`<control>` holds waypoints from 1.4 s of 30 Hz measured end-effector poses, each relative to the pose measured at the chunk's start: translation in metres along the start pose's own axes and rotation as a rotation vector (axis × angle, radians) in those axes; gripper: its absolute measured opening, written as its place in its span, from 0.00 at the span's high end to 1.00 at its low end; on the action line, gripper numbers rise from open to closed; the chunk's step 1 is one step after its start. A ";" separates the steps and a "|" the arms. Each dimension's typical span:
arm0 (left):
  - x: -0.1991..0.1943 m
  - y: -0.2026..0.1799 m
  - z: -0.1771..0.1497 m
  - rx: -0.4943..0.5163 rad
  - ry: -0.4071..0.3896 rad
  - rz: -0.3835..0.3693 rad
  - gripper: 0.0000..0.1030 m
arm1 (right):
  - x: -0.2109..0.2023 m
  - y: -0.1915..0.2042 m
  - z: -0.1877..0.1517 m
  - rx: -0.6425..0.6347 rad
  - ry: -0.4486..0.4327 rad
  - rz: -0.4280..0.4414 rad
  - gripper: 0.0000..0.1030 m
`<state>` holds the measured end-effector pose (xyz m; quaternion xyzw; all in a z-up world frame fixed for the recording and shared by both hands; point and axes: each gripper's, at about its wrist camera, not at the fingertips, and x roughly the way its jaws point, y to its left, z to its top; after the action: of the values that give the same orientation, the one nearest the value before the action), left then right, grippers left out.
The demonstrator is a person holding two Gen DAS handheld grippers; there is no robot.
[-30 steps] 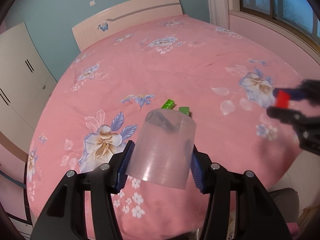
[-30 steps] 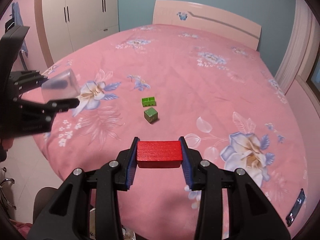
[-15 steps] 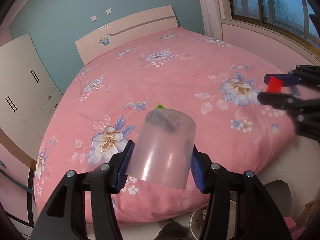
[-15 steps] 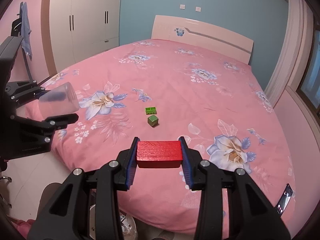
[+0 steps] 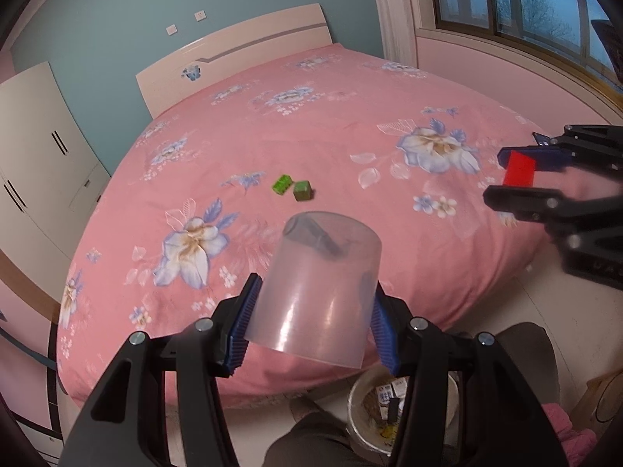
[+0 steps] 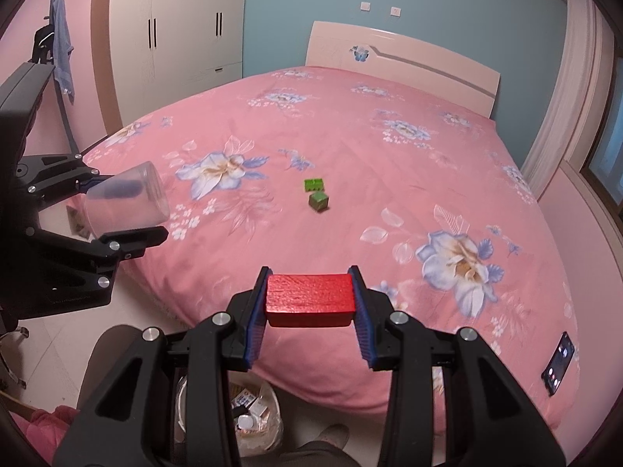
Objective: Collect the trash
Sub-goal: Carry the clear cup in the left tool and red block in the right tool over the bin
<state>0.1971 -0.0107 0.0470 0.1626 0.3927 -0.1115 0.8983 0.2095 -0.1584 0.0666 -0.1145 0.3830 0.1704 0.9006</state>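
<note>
Translucent plastic sits between the blue pads of your left gripper (image 5: 311, 319): a clear cup (image 5: 315, 292), pinched at its sides and tilted with its closed base pointing away from you toward the bed (image 5: 350, 124). From the right wrist view that same cup (image 6: 124, 202) shows at the far left, hanging past the near left edge of the mattress over the pale floor (image 6: 148, 311). Below your left gripper, on the floor by the foot of the bed, stands a white bin (image 5: 362, 401) holding paper scraps; a dark trouser leg (image 5: 307, 443) is just beside it.

Moving right, two green blocks lie on the pink flowered bedcover, well ahead of both grippers: a bright green block (image 6: 314, 184) farther back and a duller green cube (image 6: 319, 202) just in front of it, close together, though you cannot tell whether they touch.

Further right, your right gripper (image 6: 309, 299) is clamped on a red block (image 6: 309, 297), its long side spanning the gap between the pads, held over the near edge of the bed. In the left wrist view the red block (image 5: 518, 169) appears at the right edge, level with the cup and well apart from it. A phone (image 6: 558, 362) with a lit screen lies near the right corner of the bed.
</note>
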 end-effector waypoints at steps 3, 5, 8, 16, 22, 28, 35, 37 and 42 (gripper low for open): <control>0.003 -0.007 -0.013 0.001 0.015 -0.017 0.47 | 0.002 0.007 -0.014 -0.004 0.017 0.009 0.61; 0.006 -0.012 -0.022 0.003 0.028 -0.025 0.47 | 0.004 0.011 -0.021 -0.005 0.031 0.013 0.61; 0.011 -0.018 -0.034 -0.001 0.046 -0.036 0.47 | 0.008 0.016 -0.034 -0.009 0.049 0.019 0.61; 0.027 -0.027 -0.061 -0.009 0.097 -0.055 0.47 | 0.022 0.027 -0.065 -0.012 0.102 0.048 0.61; 0.036 -0.033 -0.074 -0.014 0.123 -0.073 0.47 | 0.035 0.037 -0.085 -0.020 0.143 0.068 0.61; 0.050 -0.039 -0.088 -0.019 0.158 -0.096 0.47 | 0.049 0.042 -0.102 -0.010 0.177 0.088 0.61; 0.067 -0.048 -0.105 -0.016 0.200 -0.110 0.47 | 0.065 0.046 -0.121 -0.003 0.218 0.106 0.61; 0.073 -0.051 -0.110 -0.015 0.215 -0.117 0.47 | 0.071 0.047 -0.128 0.000 0.232 0.111 0.61; 0.086 -0.059 -0.122 -0.009 0.249 -0.132 0.47 | 0.087 0.052 -0.145 0.001 0.277 0.130 0.61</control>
<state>0.1534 -0.0250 -0.1070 0.1449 0.5116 -0.1478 0.8339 0.1508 -0.1403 -0.0995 -0.1114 0.5101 0.2106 0.8264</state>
